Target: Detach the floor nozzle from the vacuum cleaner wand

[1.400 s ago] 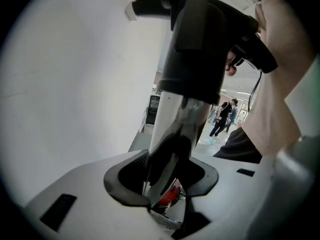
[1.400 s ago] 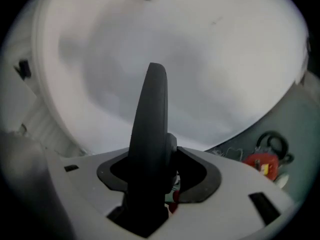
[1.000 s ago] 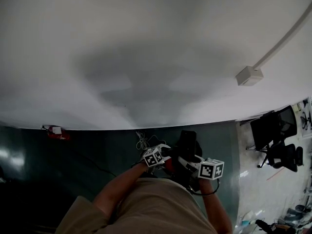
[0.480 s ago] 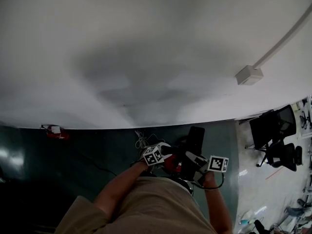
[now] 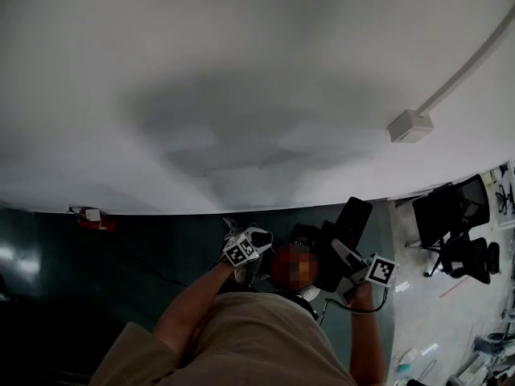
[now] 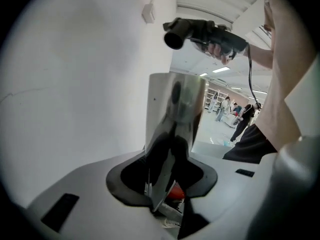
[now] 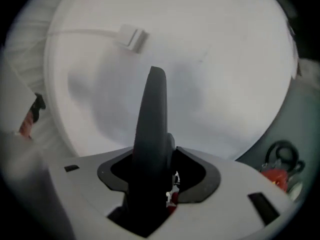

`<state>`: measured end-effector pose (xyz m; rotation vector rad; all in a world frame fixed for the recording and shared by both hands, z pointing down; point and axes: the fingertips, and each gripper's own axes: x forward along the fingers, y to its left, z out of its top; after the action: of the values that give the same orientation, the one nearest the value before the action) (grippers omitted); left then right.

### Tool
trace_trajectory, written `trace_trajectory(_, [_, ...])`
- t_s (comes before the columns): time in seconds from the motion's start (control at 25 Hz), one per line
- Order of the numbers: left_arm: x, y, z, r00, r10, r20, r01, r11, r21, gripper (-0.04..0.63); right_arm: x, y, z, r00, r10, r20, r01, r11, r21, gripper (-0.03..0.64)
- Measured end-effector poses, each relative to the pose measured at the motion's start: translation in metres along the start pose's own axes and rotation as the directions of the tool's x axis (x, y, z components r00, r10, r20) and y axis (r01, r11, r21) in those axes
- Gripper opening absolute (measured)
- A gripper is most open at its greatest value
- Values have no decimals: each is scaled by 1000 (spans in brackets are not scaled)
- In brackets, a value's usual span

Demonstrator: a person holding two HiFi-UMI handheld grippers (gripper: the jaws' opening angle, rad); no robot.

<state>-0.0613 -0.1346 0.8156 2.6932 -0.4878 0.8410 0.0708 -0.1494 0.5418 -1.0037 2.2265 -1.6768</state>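
Observation:
My left gripper (image 5: 257, 239) is shut on the shiny silver wand (image 6: 175, 114), which stands up between its jaws with its cut top end bare. My right gripper (image 5: 348, 256) is shut on the black floor nozzle (image 5: 348, 230), which it holds raised and tilted at the right of my body. In the left gripper view the nozzle (image 6: 192, 31) hangs in the air well above the wand's end, its round neck pointing left, apart from the wand. The right gripper view shows the dark nozzle (image 7: 152, 124) rising edge-on out of the jaws against the white wall.
A white wall fills most of the head view, with a junction box (image 5: 410, 125) and conduit on it. On the dark floor lie a red object (image 5: 90, 216) and a white cable tangle (image 5: 234, 231). Black office chairs (image 5: 455, 215) stand at the right.
My right gripper has swung right and up with the black nozzle, away from the wand. My left gripper has shifted a little left with the wand.

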Motion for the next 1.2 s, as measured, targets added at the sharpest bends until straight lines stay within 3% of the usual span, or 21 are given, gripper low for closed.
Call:
trace_trajectory(0.04, [-4,8,-3,1000,9,-11,-10,1000,-12,137,-4,8,1,1000,-13,-27,11,998,-68,229])
trace_trajectory(0.12, [-12,21,-6,999,22,-32,-23,999,-37,137,-3,16,-3,998,-6,-62,-1,994,-110,229])
trace_trajectory(0.28, [-8,31,-2,999,31,-27,-34,992,-118,137,0,6,-18,999,-6,-51,3,999,-44,229])
trace_trajectory(0.36, [-3,36,4,999,41,11,-38,976,-216,138,2,4,-25,999,6,-39,-6,1000,-14,229])
trace_trajectory(0.48, [4,54,9,989,103,110,-44,896,-442,189,3,1,-33,999,4,-41,-4,1000,-12,229])
trace_trajectory(0.6, [13,75,12,971,176,165,-55,827,-559,219,-3,-10,-34,998,-42,-41,41,999,-20,230])
trace_trajectory(0.84, [34,120,14,969,218,113,-102,775,-624,227,-24,-27,-26,995,-95,-4,95,995,12,229])
trace_trajectory(1.0, [40,153,4,962,267,56,-160,718,-677,232,-34,-34,-25,993,-116,14,116,993,30,229])
trace_trajectory(1.2, [33,188,-20,927,366,-83,-314,633,-708,232,-41,-44,-26,988,-152,25,151,988,24,229])
